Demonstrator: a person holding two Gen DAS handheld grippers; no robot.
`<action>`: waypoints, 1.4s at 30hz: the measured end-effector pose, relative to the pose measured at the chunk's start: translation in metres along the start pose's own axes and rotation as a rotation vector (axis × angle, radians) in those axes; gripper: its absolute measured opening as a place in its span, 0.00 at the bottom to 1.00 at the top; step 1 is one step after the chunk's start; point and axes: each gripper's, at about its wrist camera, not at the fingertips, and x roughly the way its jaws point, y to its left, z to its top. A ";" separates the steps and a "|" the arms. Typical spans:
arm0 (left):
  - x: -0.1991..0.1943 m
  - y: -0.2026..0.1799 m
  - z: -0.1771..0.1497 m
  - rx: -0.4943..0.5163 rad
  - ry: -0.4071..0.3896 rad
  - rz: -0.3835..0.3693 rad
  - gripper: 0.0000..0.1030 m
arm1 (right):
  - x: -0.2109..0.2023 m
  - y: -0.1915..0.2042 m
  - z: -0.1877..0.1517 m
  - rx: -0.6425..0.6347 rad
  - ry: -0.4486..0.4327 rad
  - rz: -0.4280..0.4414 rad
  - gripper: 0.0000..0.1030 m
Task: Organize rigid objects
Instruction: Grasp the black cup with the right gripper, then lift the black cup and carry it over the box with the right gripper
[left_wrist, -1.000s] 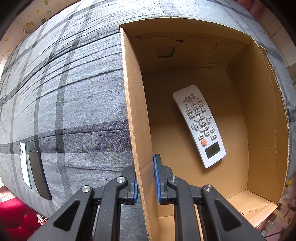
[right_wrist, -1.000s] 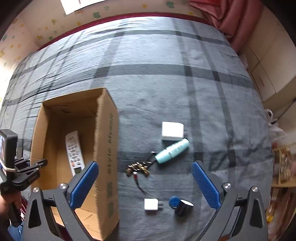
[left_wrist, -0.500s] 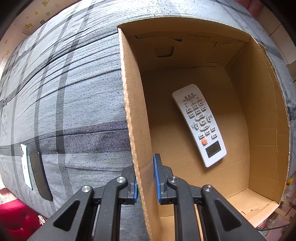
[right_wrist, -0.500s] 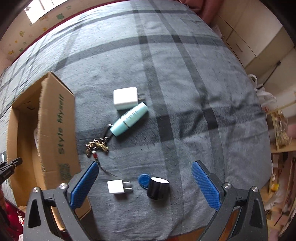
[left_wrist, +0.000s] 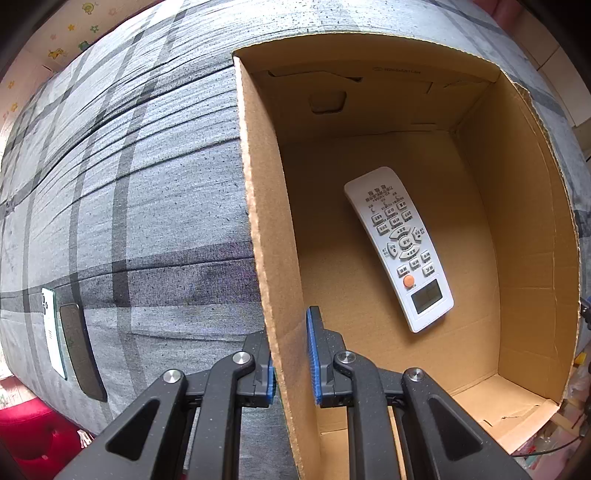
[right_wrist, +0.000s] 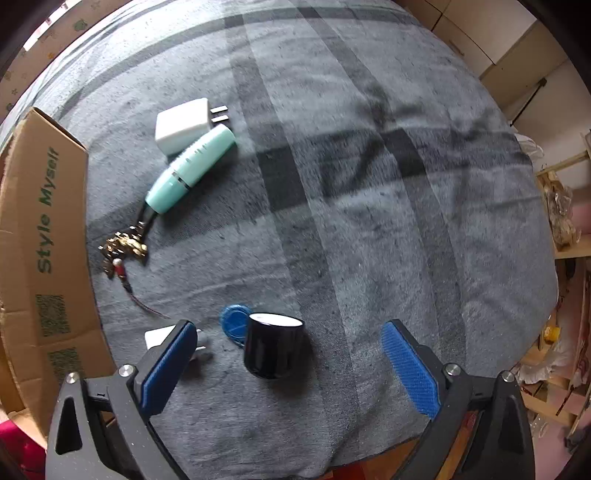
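One item so far lies inside the cardboard box (left_wrist: 524, 229): a white remote control (left_wrist: 400, 254), flat on the box floor toward three o'clock in the left wrist view. The left gripper (left_wrist: 291, 354) has its jaws pinched narrow on the box's near wall, one blue pad on each side of the cardboard, and it has not shifted over the last second, so the box stays braced on the grey plaid bedspread (right_wrist: 369, 206).

What has changed is on the right. A second ago the right gripper (right_wrist: 288, 365) looked across the box and the whole scatter of objects; now it has swung away from the box and dropped closer to the bedspread. Its jaws stand wide and hold nothing. A black cylindrical container (right_wrist: 273, 345) sits between them, slightly toward the left pad, touched by neither. A blue cap (right_wrist: 232, 325) lies touching it at about ten o'clock, and a small white plug (right_wrist: 159, 338) is half hidden behind the left finger. Farther off, toward eleven o'clock, lie a mint-green tube (right_wrist: 192, 168), a white charger (right_wrist: 183, 125) and a key bundle (right_wrist: 123, 247).

The container looks like the next pick; the cap crowding it could be caught in the closing jaws.
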 end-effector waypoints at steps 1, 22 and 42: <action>0.000 0.000 0.000 0.000 0.000 0.000 0.14 | 0.005 -0.002 -0.003 0.004 0.011 -0.005 0.99; 0.000 -0.003 0.000 0.010 -0.001 0.011 0.14 | 0.030 -0.015 -0.027 0.022 0.066 0.093 0.39; -0.001 -0.003 0.000 0.011 -0.004 0.009 0.14 | -0.026 0.033 0.029 -0.078 -0.041 0.080 0.39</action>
